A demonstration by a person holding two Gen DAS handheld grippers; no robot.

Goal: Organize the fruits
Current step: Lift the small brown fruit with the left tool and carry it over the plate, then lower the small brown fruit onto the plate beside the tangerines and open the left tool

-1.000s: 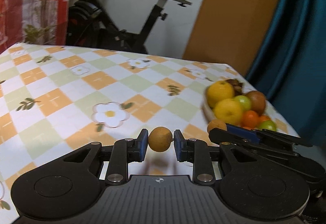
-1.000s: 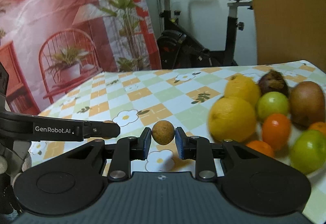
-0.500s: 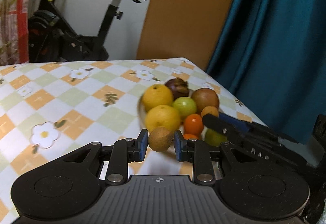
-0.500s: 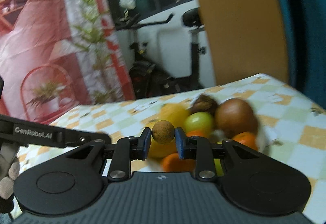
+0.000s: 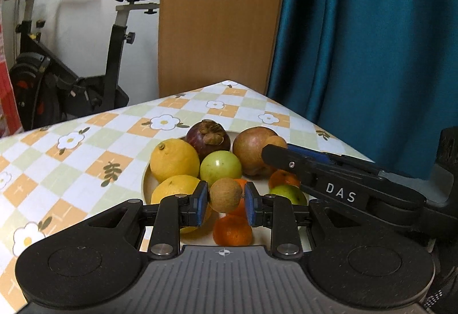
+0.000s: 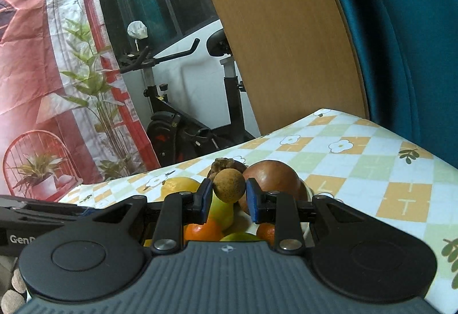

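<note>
Over plate (image 5: 147, 171) | both tongs (tilted down) pinch longans (image 5: 225, 195)

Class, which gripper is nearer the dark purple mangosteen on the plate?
Right. The right gripper hangs just in front of the mangosteen; the left gripper sits back, over the plate's near side.

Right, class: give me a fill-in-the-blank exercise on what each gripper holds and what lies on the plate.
1. Each gripper, left and right, is shut on a small ____ fruit.
2. The plate holds ____ lemons.
3. The mangosteen lies ____ the green fruit.
4. The tablecloth bears white ____.

Missing words: brown; two; behind; flowers
</note>
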